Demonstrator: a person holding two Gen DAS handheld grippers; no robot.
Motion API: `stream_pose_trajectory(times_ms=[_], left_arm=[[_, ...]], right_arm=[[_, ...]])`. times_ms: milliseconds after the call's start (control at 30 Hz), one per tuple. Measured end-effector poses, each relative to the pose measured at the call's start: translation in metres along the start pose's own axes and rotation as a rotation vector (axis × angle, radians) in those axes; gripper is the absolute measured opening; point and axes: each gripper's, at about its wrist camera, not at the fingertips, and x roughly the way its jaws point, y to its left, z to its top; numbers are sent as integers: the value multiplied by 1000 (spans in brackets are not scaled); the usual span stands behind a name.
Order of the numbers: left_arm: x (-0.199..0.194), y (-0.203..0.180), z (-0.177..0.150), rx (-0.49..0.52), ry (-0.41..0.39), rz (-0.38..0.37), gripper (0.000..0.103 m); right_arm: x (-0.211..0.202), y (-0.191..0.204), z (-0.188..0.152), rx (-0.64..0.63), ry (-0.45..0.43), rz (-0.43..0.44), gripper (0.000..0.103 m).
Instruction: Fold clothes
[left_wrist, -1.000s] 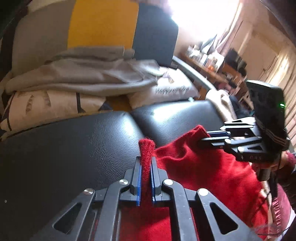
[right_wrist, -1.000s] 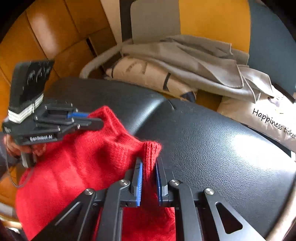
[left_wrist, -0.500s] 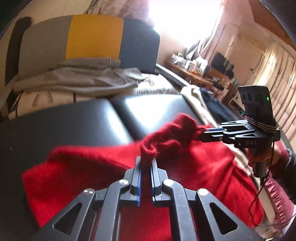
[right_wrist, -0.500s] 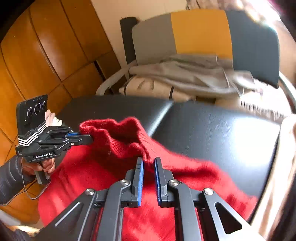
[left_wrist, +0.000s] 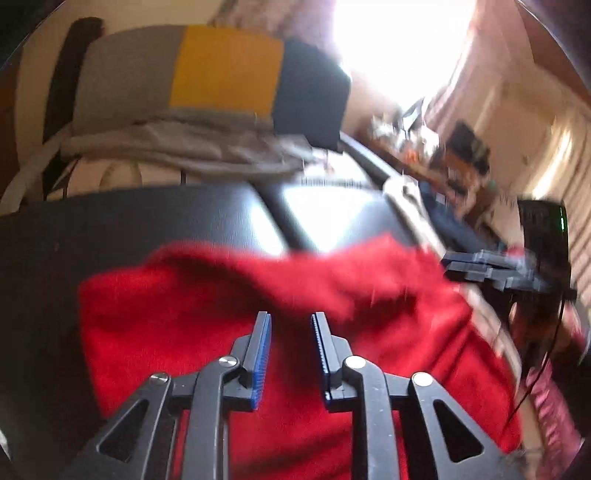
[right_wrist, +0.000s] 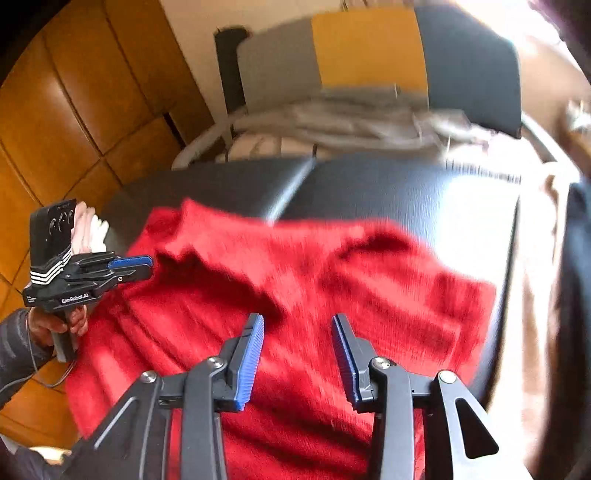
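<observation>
A red knitted sweater (left_wrist: 229, 317) lies spread on the black leather seat (left_wrist: 155, 218), its far edge rumpled; it also shows in the right wrist view (right_wrist: 332, 280). My left gripper (left_wrist: 291, 321) is open and empty just above the sweater. My right gripper (right_wrist: 297, 321) is open and empty above the sweater too. Each gripper shows in the other's view, the right one (left_wrist: 476, 266) at the sweater's right edge, the left one (right_wrist: 129, 266) at its left edge. The frames are blurred.
A pile of grey and cream clothes and cushions (left_wrist: 177, 155) lies at the back of the seat against a grey, yellow and dark backrest (right_wrist: 369, 51). Beige and dark garments (right_wrist: 543, 258) lie at the right. Wooden panelling (right_wrist: 74, 110) stands at the left.
Both grippers have opened and let go of the sweater's edge, which has dropped onto the seat. Both have pulled back and up.
</observation>
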Motion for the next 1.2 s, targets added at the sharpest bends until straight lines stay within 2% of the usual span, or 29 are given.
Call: stream_pose_trajectory(times_ms=[67, 167, 233, 333, 367, 400, 433, 533, 700, 1000, 1100, 1200], left_arm=[[13, -14, 20, 11, -26, -1, 28], [42, -32, 27, 76, 16, 41, 28], [59, -34, 14, 115, 59, 87, 28], [69, -28, -17, 139, 55, 111, 29], [65, -27, -23, 132, 32, 99, 29], [64, -26, -25, 122, 19, 93, 29], [63, -25, -26, 111, 16, 91, 29], [64, -26, -26, 107, 13, 101, 30], [64, -17, -24, 66, 5, 64, 31], [67, -13, -21, 44, 16, 53, 32], [56, -9, -18, -30, 21, 50, 30], [25, -11, -26, -94, -12, 98, 32]], right_arm=[[4, 11, 16, -3, -39, -11, 40], [27, 25, 31, 0, -43, -46, 40], [48, 31, 33, 1, -12, -81, 41], [75, 37, 22, -15, 40, -157, 41], [79, 38, 13, -29, 38, -179, 41], [75, 39, 2, -49, -3, -184, 41], [71, 40, -7, -64, -40, -191, 42], [67, 42, -18, -77, -80, -213, 45], [71, 43, -16, -81, -87, -227, 47], [74, 46, -17, -86, -89, -239, 49], [74, 46, -17, -84, -88, -239, 51], [73, 46, -16, -85, -88, -240, 53]])
